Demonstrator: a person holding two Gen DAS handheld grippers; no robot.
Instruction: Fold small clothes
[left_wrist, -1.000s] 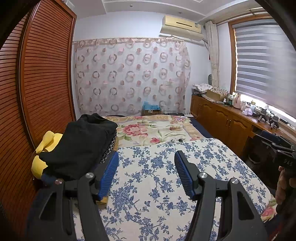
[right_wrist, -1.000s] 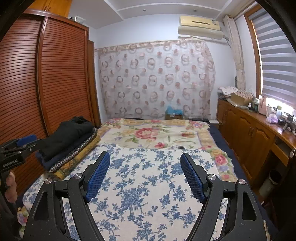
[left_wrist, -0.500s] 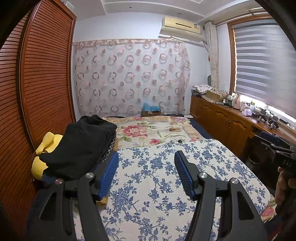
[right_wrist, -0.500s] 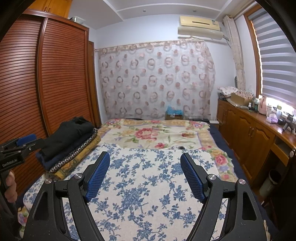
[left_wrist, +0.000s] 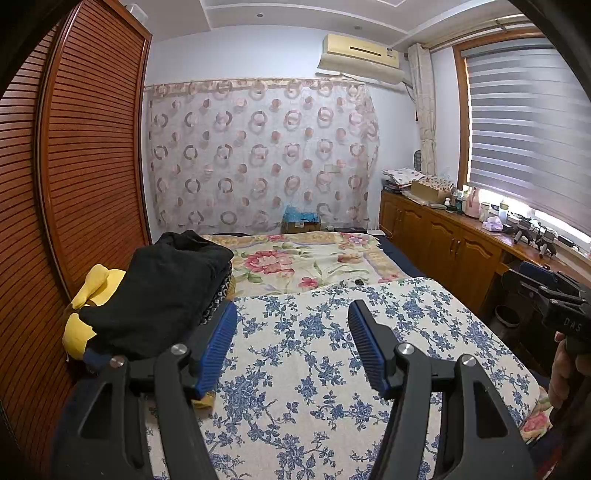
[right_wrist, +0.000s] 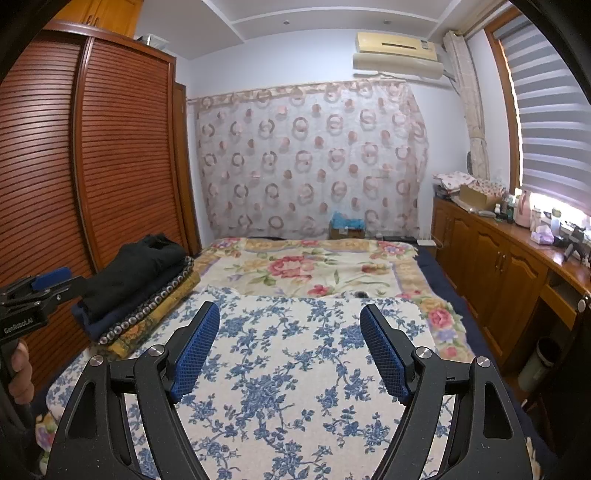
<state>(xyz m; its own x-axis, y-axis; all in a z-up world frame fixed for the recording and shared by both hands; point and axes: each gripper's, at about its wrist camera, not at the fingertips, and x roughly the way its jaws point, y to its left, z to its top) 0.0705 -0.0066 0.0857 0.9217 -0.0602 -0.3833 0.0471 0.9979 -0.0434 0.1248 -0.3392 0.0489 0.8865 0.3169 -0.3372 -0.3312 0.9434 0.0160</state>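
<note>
Left gripper (left_wrist: 291, 314): jaws apart, nothing between the blue pads; held above the near part of the bed, pointing slightly down. In the right wrist view it shows at the left edge (right_wrist: 37, 291), with a hand (right_wrist: 20, 373) on its handle.
Right gripper (right_wrist: 290, 319): jaws apart, wider than the left pair, nothing between the pads; held over the blue-flowered cloth. In the left wrist view it shows at the right edge (left_wrist: 554, 295), gripped by a hand (left_wrist: 563, 373).
Clothes pile (left_wrist: 162, 291): folded stack on the left edge of the bed, beside the wardrobe; a black garment on top, a dark blue layer and a patterned layer under it (right_wrist: 140, 280). Not touched by either gripper.
Yellow item (left_wrist: 86, 302): sticks out at the left of the pile, partly under the black garment; what it is, cannot tell.
Blue-flowered cloth (left_wrist: 325, 369): spread flat over the near half of the bed, under both grippers.
Flowered blanket (right_wrist: 310, 266): pink and red blooms, covers the far half of the bed.
Wardrobe (right_wrist: 110, 155): slatted wooden doors, along the left side.
Curtain (left_wrist: 258, 155): ring pattern, on the far wall.
Cabinets (right_wrist: 498, 266): wooden, along the right under the window, top crowded with small items.
</note>
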